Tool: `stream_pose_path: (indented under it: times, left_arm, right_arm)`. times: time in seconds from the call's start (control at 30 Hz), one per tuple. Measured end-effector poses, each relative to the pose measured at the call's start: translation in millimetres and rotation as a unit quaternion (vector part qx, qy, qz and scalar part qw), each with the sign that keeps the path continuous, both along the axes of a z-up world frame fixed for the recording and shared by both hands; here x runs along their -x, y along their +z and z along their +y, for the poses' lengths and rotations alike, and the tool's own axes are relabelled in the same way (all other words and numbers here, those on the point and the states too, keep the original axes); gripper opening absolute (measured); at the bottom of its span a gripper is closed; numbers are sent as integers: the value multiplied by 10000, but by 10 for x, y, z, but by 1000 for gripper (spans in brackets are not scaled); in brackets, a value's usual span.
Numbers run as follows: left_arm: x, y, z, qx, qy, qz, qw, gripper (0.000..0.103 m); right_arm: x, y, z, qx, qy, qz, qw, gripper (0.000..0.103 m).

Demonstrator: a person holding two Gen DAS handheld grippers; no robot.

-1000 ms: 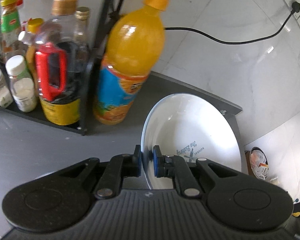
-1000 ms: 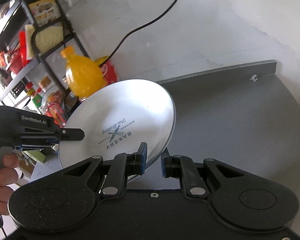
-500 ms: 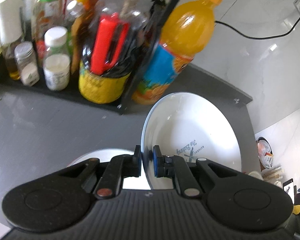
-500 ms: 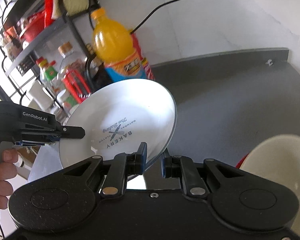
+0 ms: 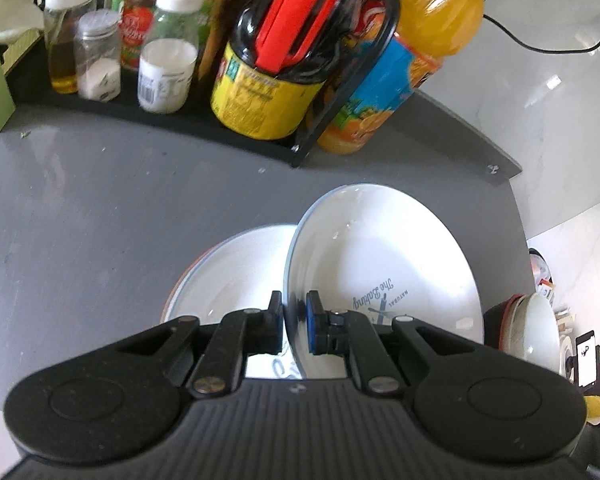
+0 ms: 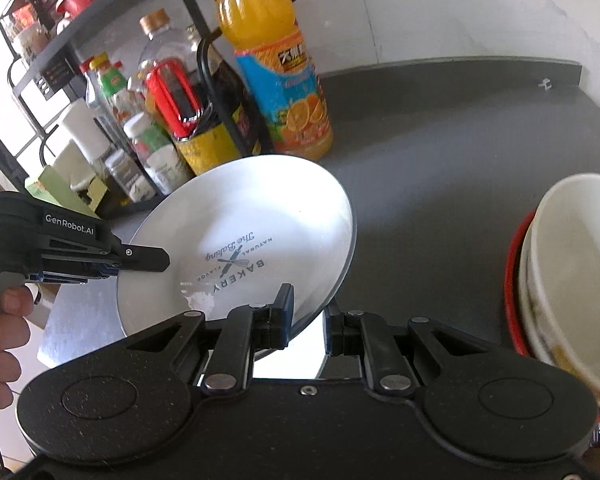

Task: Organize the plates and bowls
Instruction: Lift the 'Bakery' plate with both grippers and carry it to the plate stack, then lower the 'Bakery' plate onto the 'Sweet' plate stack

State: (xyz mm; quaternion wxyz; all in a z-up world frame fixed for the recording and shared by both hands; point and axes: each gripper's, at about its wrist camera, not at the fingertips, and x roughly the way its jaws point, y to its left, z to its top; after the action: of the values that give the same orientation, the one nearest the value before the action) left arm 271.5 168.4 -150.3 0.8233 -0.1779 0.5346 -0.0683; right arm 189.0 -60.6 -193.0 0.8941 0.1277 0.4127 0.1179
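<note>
The left tongs (image 5: 295,320) are clenching the rim of a white bakery plate (image 5: 383,276), holding it tilted on edge above the grey worktop (image 5: 100,208), printed face toward the camera's right. Just under and to the left of that plate, a stack of white plates (image 5: 228,276) is lying flat on the worktop, partly hidden by the tongs. In the right wrist view the same bakery plate (image 6: 252,240) is showing its lettering, with the left tongs (image 6: 156,259) gripping its left rim and a person's hand (image 6: 0,320) wrapping the handle. The right tongs (image 6: 308,322) are sitting at the plate's lower right edge with the jaws spread apart; the plate rim is passing between the fingers, and I cannot tell whether either pad is touching it. Beyond the plate, an orange juice bottle (image 6: 276,68) is standing on the worktop beside a black wire rack (image 5: 339,120) crowded with sauce bottles and jars. To the right of the bakery plate, well apart from it, a cream bowl (image 6: 575,280) is nesting in a stack that includes a red-rimmed bowl (image 6: 511,280).
</note>
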Motion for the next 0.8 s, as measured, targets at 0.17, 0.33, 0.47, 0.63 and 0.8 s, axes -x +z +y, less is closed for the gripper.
stream_pose_path:
  times: [0.17,0.33,0.47,0.63,0.8]
  left_arm:
    - [41,-120,69,20,32,157,9999,9]
    - [100,-238,167,47,103,311,9995,9]
    - [132,-321,253,103,158,415,9990,9]
    - [167,-402,335,120,223,507,9984,9]
    - [177,-458,351,61,201,581,9981,10]
  right_arm:
    - [57,-82,95,58,33,143,9999,14]
    - [60,-148,210,208,157,333,9991,15]
    - [46,-183,294,331,276,453,9980,15]
    - [3,-219,396,505,462,604,9958,15]
    - [-50,-255,454,642,572,747,9935,15]
